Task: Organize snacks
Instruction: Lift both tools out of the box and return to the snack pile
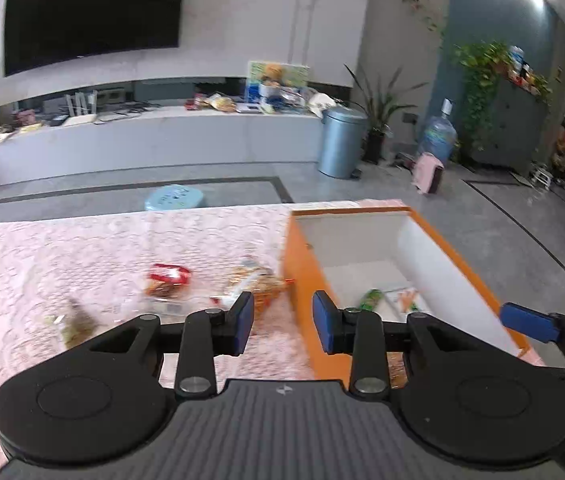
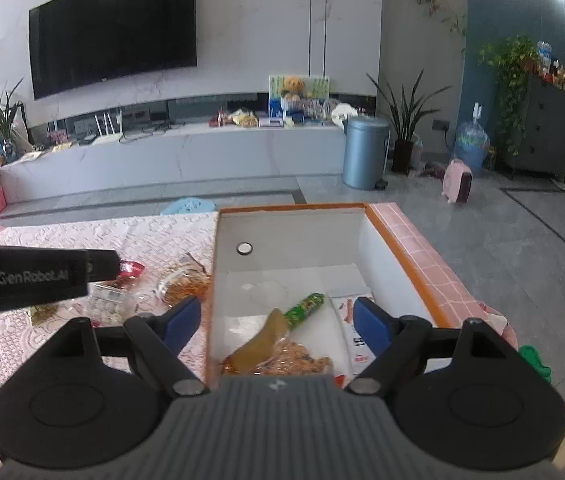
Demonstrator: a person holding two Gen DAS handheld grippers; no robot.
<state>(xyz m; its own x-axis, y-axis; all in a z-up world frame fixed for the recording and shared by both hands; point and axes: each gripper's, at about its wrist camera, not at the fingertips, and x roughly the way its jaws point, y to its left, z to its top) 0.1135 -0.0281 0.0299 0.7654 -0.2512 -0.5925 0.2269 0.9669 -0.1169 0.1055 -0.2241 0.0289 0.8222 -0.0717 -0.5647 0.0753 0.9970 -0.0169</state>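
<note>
Both grippers, left (image 1: 282, 326) and right (image 2: 274, 322), gape empty, box (image 2: 398, 240) snacks partly hidden, table packets blurred.

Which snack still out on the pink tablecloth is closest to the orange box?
The crinkly clear packet with orange-brown snacks is closest: it lies right beside the orange box. The red-topped packet sits farther left.

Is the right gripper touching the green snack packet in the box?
Apart. The right wrist view shows the right gripper open, nothing between its pads, with the green snack packet lying inside the box.
</note>
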